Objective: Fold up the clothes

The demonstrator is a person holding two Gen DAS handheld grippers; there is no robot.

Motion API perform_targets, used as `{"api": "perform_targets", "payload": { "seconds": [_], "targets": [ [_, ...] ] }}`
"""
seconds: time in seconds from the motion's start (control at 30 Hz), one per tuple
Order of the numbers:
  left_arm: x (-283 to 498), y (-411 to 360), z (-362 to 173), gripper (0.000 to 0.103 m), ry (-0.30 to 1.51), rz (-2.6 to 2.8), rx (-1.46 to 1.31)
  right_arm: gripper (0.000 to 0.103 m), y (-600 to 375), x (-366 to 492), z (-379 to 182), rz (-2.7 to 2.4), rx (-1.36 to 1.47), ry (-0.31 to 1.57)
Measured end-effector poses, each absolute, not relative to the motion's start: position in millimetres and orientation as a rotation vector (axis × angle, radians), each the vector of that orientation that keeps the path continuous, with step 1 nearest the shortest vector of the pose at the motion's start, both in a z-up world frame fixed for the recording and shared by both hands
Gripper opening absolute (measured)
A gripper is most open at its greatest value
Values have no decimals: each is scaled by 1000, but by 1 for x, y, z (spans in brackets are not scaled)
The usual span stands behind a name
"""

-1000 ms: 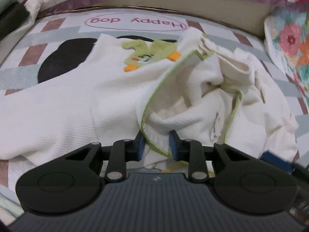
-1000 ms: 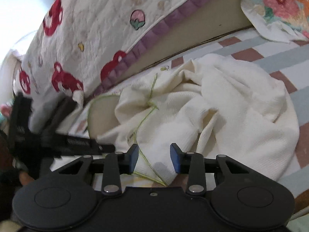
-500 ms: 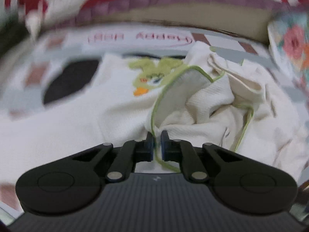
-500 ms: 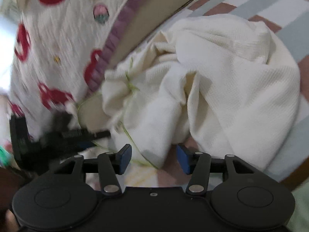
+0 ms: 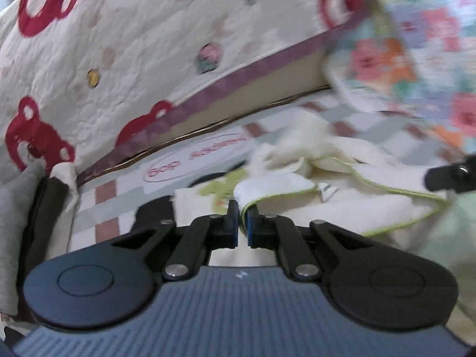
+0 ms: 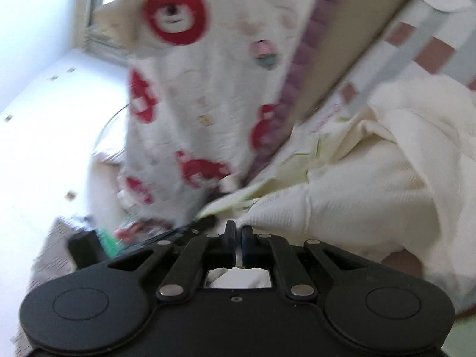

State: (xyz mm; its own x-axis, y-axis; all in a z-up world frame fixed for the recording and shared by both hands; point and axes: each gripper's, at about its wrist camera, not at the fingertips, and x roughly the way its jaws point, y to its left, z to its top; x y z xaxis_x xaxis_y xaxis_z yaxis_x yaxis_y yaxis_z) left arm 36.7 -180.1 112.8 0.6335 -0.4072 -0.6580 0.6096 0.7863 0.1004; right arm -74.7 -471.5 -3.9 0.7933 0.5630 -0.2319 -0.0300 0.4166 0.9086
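Observation:
A cream waffle-knit garment [image 5: 336, 208] with green piping and a green cartoon patch lies crumpled on the patterned mat [image 5: 113, 205]. My left gripper [image 5: 242, 223] is shut on its green-trimmed edge, which rises between the blue pads. In the right wrist view the same cream garment [image 6: 372, 202] bunches up to the right, and my right gripper [image 6: 238, 239] is shut on a pinch of its fabric. The other gripper's black finger [image 5: 449, 174] shows at the right edge of the left wrist view.
A quilt with red bears [image 5: 119, 59] hangs over the bed edge behind the mat. A floral pillow [image 5: 416, 59] sits at the back right. Grey and black fabric [image 5: 26, 223] lies at the left. Bright floor [image 6: 53, 119] fills the left of the right wrist view.
Both grippers closed on the garment: the left first on the green-trimmed edge, the right after. Both have since lifted and tilted upward, pulling the cloth with them.

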Motion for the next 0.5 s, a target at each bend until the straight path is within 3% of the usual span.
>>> {"api": "perform_targets", "payload": {
  "seconds": [0.17,0.37,0.5],
  "targets": [
    [-37,-135,155,7,766,-789,226,6,-457,-166,54,507,971,628],
    [-57,-136,83,9,1085,-784,155,9,-434,-198,15,260,652,958],
    [-43,-119,73,13,1119,-743,-21,15,-415,-195,34,146,400,948]
  ]
}}
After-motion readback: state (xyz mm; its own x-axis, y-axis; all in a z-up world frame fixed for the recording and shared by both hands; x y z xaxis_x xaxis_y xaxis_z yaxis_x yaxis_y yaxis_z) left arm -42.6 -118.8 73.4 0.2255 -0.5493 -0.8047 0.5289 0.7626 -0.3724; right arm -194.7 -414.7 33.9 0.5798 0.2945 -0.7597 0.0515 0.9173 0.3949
